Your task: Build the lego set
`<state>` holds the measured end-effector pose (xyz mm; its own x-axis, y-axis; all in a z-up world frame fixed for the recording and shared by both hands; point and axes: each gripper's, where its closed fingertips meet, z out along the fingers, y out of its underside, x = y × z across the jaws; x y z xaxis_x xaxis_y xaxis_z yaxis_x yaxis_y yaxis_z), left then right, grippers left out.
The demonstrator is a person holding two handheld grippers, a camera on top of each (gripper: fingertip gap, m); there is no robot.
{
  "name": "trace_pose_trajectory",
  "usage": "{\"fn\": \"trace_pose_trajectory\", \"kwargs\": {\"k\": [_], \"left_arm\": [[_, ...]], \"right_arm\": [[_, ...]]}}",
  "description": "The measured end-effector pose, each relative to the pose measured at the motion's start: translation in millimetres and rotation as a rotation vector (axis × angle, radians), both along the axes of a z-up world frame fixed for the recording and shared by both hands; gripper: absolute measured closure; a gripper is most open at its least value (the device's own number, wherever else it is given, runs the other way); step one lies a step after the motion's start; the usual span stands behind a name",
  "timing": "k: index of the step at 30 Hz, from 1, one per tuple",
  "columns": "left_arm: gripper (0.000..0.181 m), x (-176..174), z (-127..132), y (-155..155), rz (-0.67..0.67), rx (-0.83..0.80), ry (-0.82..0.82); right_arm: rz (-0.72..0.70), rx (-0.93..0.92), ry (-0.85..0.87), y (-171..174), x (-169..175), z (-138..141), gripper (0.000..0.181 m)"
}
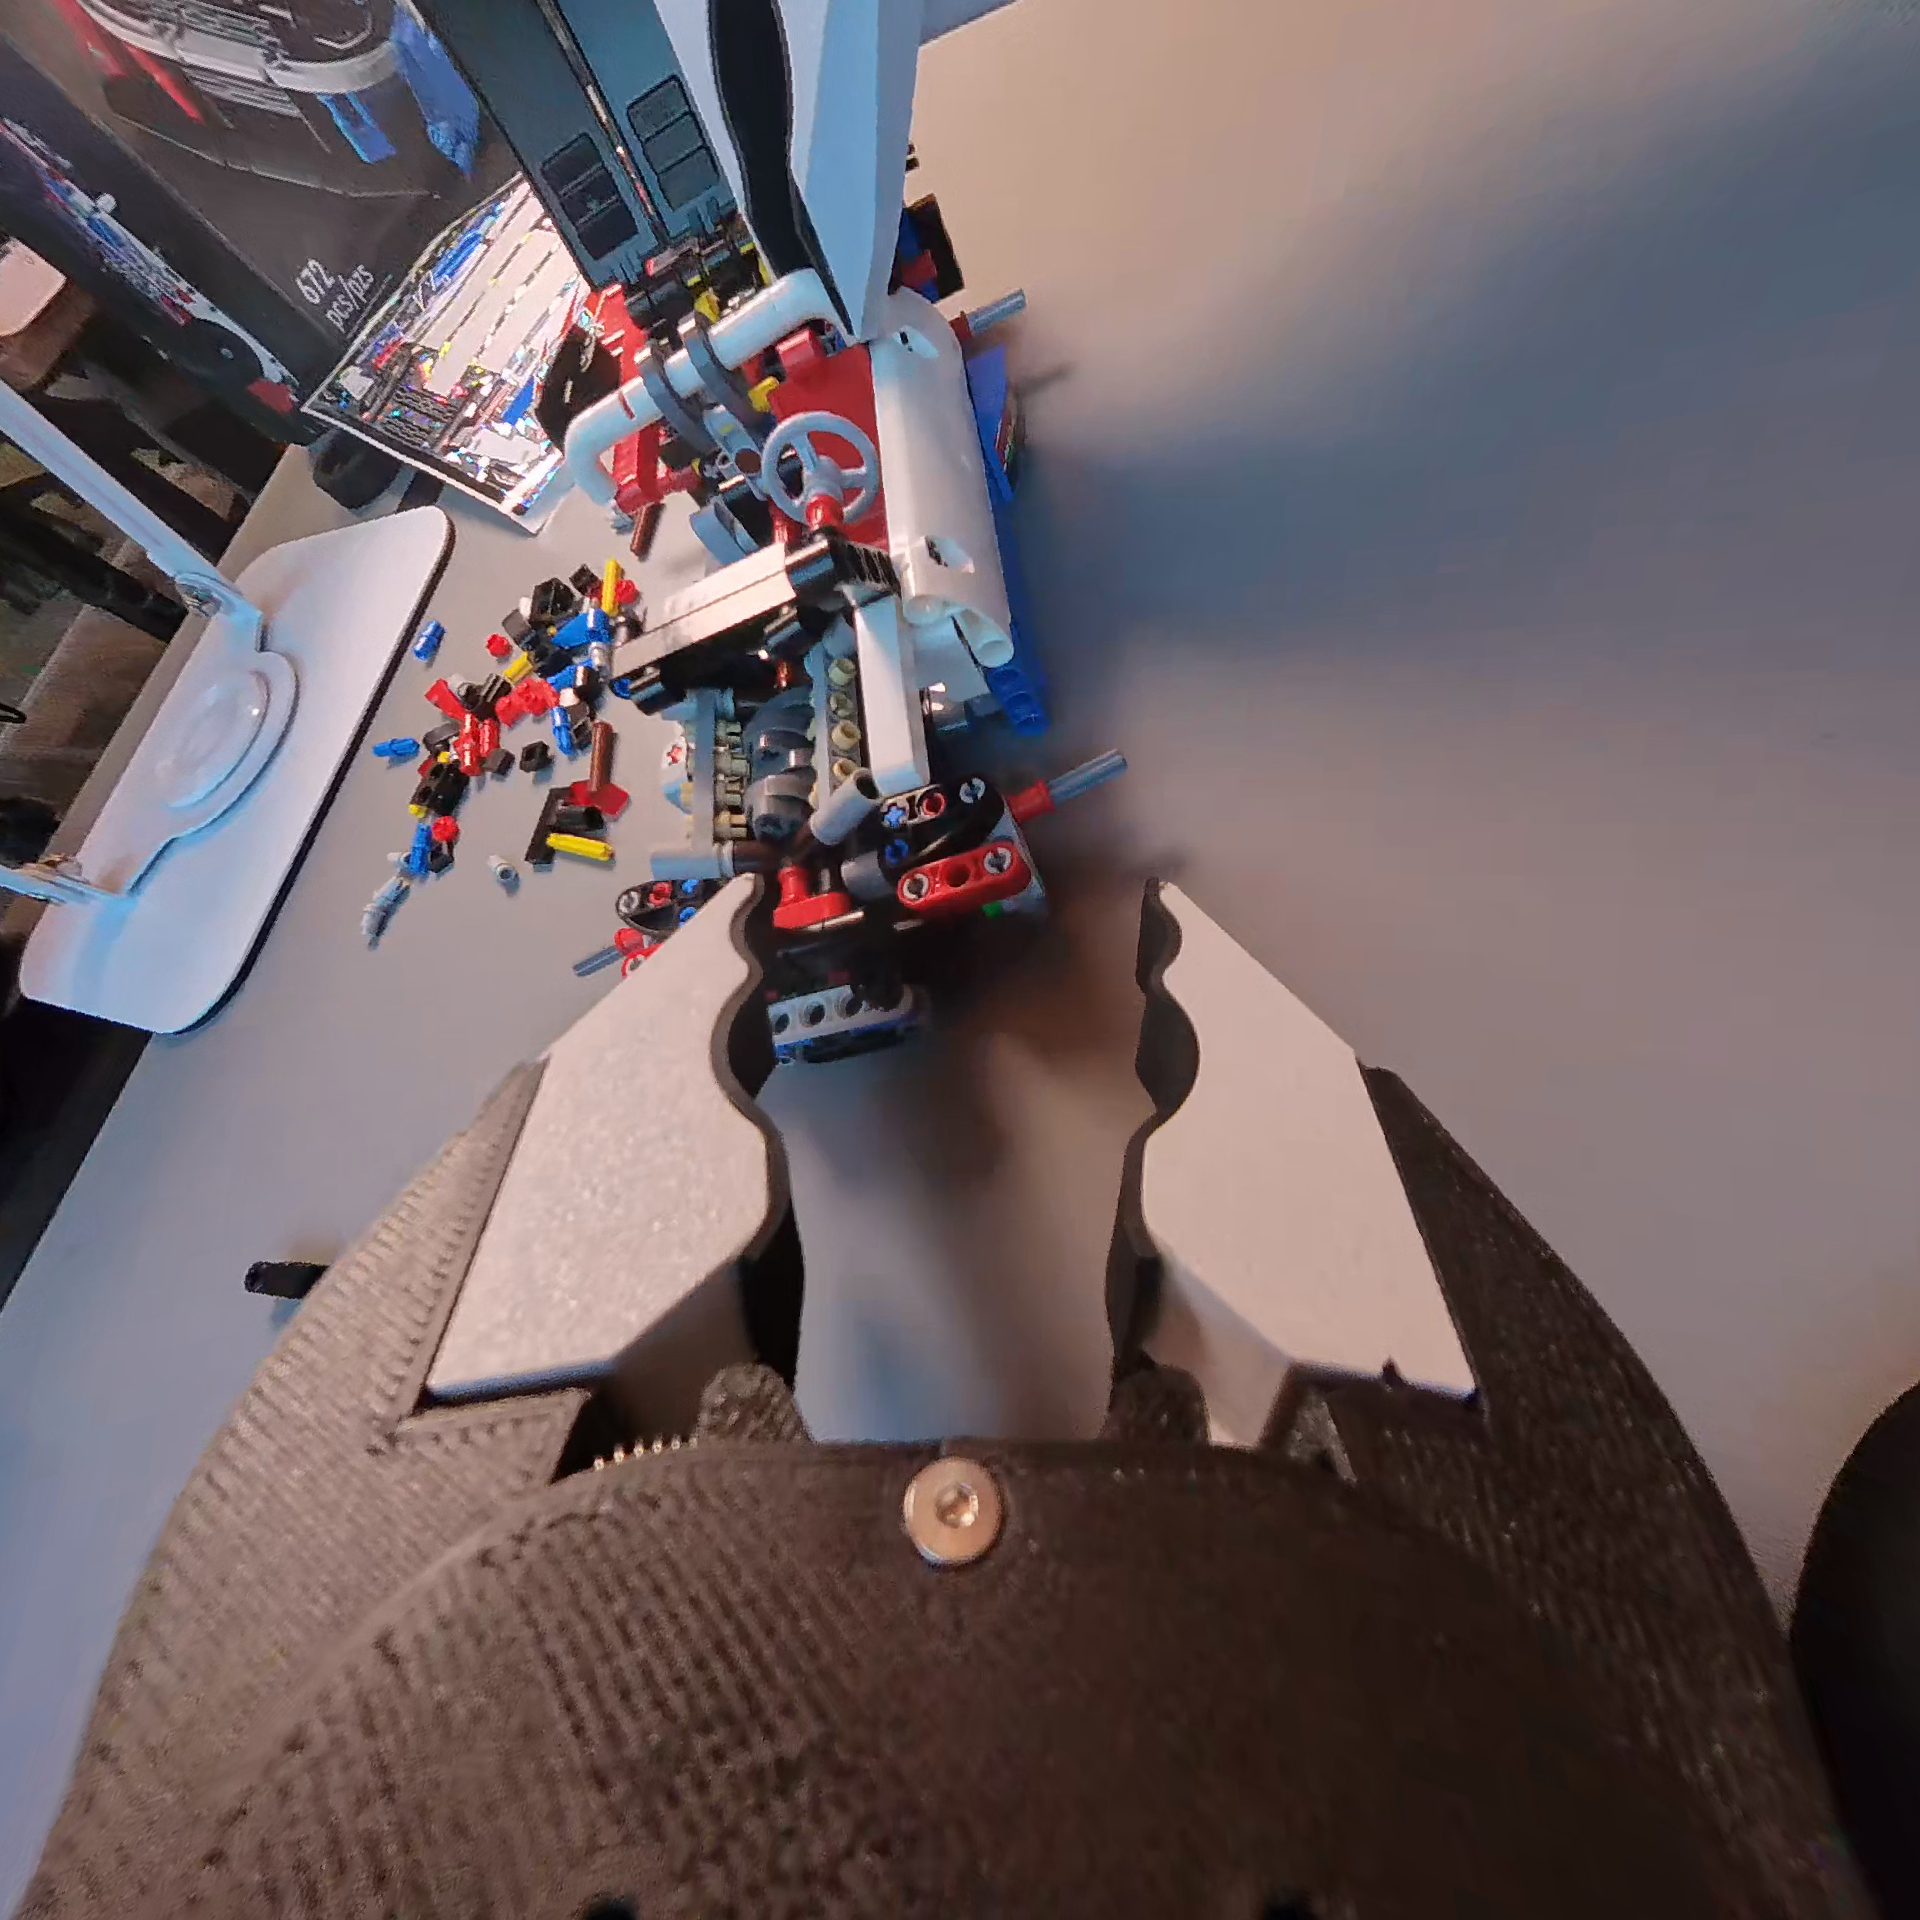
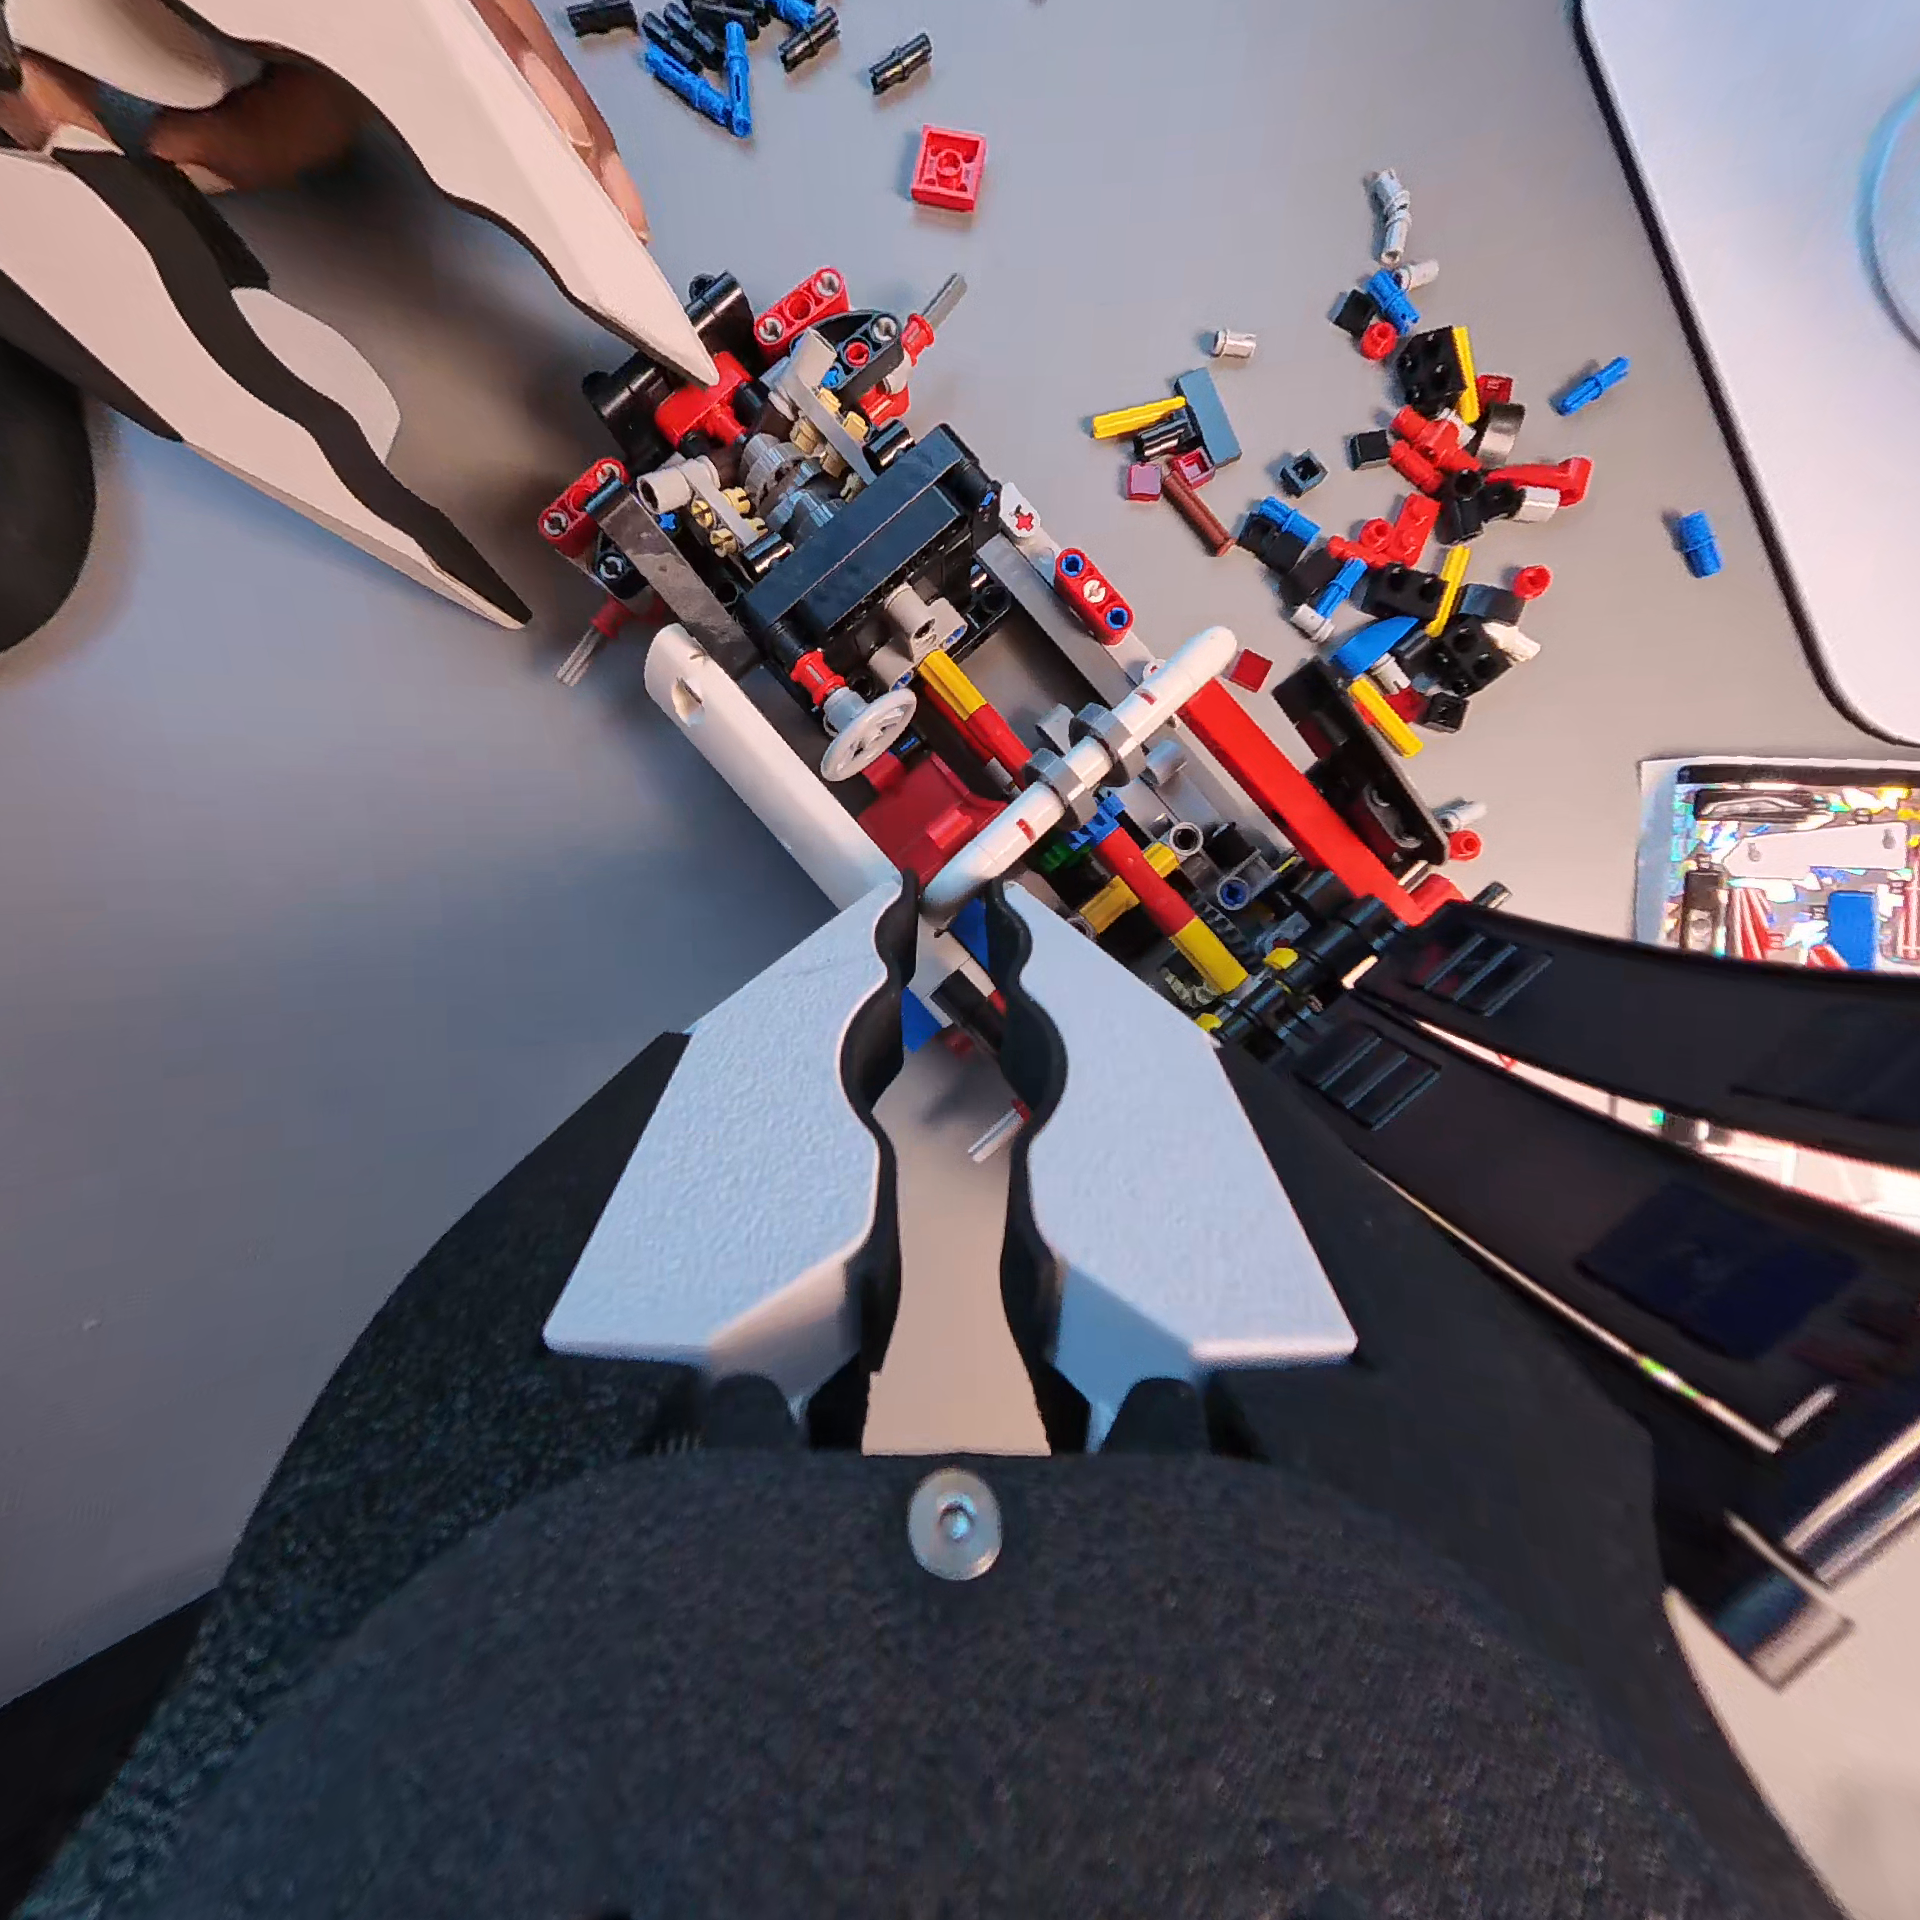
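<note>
On the grey table [image 1: 1455,520], going left to right in the left wrist view, a white plate-like stand base [image 1: 239,748] lies at the far left, with a dark box [image 1: 208,208] and a shiny sticker sheet [image 1: 468,364] beyond it. Next comes a scatter of loose pieces [image 1: 520,717] in red, blue, black and yellow. Just right of them, mid-table, lies the half-built model [image 1: 831,623], a long car frame with a grey steering wheel [image 1: 821,468] and white side panels.

The left gripper [image 1: 951,894] is spread wide; its left finger tip touches the near end of the model, while the right finger stands clear over bare table. Nothing is held between them.

In the right wrist view, the left gripper [image 2: 623,488] shows at upper left, one tip resting on a red part at the model's [image 2: 935,644] far end. The right gripper [image 2: 951,914] is nearly pressed together at the model's near end, its tips around the curved end of a white tube [image 2: 1091,748]; whether they truly pinch it cannot be told. Loose pieces [image 2: 1423,520] lie to the right.
</note>
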<state>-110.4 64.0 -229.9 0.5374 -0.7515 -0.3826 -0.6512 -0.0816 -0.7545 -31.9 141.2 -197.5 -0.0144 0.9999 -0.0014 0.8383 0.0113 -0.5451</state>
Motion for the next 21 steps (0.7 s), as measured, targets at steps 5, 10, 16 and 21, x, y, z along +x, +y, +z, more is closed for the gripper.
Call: {"fn": "trace_pose_trajectory", "kwargs": {"k": [5, 10, 16, 21], "left_arm": [[0.112, 1, 2, -1, -0.008, -0.022, -0.035], [0.114, 1, 9, -1, -0.019, -0.050, -0.112], [0.115, -5, 11, -9, -0.027, -0.049, -0.148], [0.112, -5, 13, -14, -0.065, -0.073, -0.171]], "right_arm": [[0.255, 0.342, 0.013, -12, -3, 19, 0.151], [0.490, 0.461, -0.173, -31, -20, -1, 0.132], [0.632, 0.515, -0.382, -13, -20, -33, 0.132], [0.665, 0.512, -0.441, -11, -17, -33, 0.136]]}}
